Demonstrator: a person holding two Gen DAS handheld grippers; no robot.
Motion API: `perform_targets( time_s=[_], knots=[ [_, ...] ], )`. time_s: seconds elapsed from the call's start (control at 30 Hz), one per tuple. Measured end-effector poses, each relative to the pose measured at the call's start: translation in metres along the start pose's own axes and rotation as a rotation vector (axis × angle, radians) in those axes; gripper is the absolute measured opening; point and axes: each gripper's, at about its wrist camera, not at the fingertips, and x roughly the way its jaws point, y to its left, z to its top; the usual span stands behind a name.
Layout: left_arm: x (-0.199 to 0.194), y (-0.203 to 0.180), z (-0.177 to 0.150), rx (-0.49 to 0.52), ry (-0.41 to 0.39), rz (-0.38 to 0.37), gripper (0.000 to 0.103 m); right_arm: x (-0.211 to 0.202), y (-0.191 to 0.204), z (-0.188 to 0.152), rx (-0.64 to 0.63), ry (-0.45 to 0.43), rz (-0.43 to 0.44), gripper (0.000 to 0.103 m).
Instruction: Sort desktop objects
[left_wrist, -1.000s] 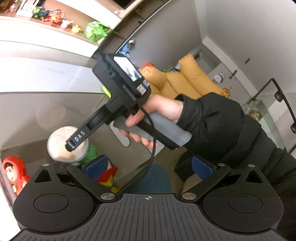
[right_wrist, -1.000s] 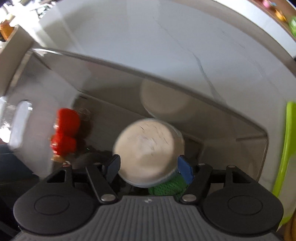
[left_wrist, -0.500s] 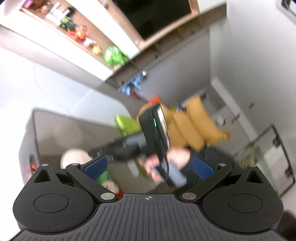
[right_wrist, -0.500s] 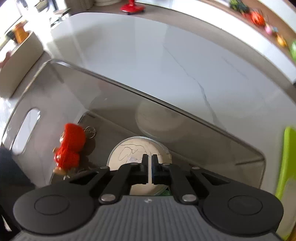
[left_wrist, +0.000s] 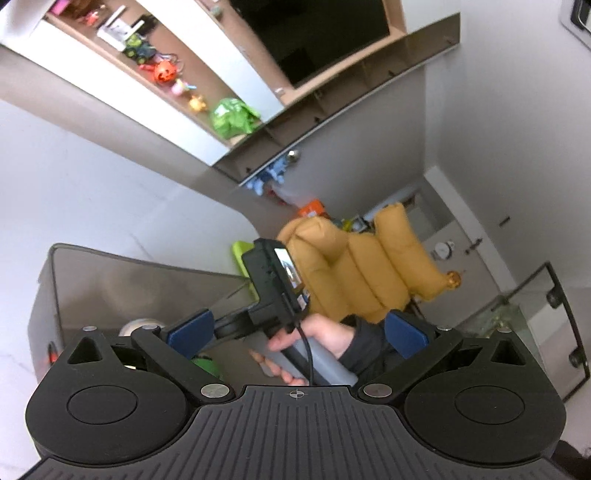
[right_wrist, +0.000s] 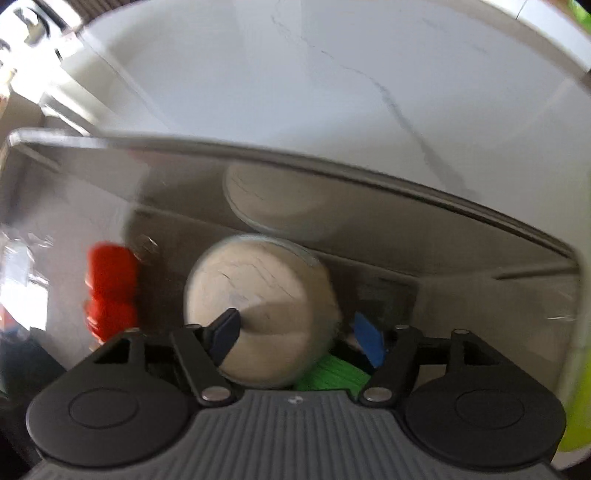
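A grey open storage box (right_wrist: 388, 173) holds a round white-lidded container (right_wrist: 258, 295), a red figure (right_wrist: 109, 291) at its left and a green knitted thing (right_wrist: 332, 376) at the lower right. My right gripper (right_wrist: 295, 336) is open, its jaws on either side of the white lid; the view is blurred and I cannot tell whether they touch it. My left gripper (left_wrist: 295, 328) is open and empty, raised above the box (left_wrist: 110, 280). The right gripper's body (left_wrist: 273, 288) and the hand holding it show between the left jaws.
The box stands on a white marble table (right_wrist: 295, 92). A lime-green object (right_wrist: 580, 369) lies at the box's right. A yellow puffer jacket (left_wrist: 354, 266), a toy shelf (left_wrist: 162, 74) and a glass tank (left_wrist: 517, 314) lie beyond.
My right gripper was shut half a second ago and is now open around the white lid. My left gripper has lifted and tilted up.
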Motion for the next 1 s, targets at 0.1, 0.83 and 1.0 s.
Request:
perform_targets(
  time_s=[0.1, 0.83, 1.0],
  knots=[
    [-0.010, 0.001, 0.001, -0.010, -0.034, -0.005, 0.103, -0.007, 0.002, -0.001, -0.023, -0.060, 0.072, 0.028],
    [-0.014, 0.001, 0.001, 0.006, -0.044, -0.017, 0.103, 0.008, 0.088, -0.043, -0.342, 0.146, 0.224, 0.051],
    [-0.014, 0.005, 0.002, -0.013, -0.052, -0.020, 0.103, -0.015, 0.104, -0.062, -0.601, 0.116, 0.047, 0.049]
  ],
)
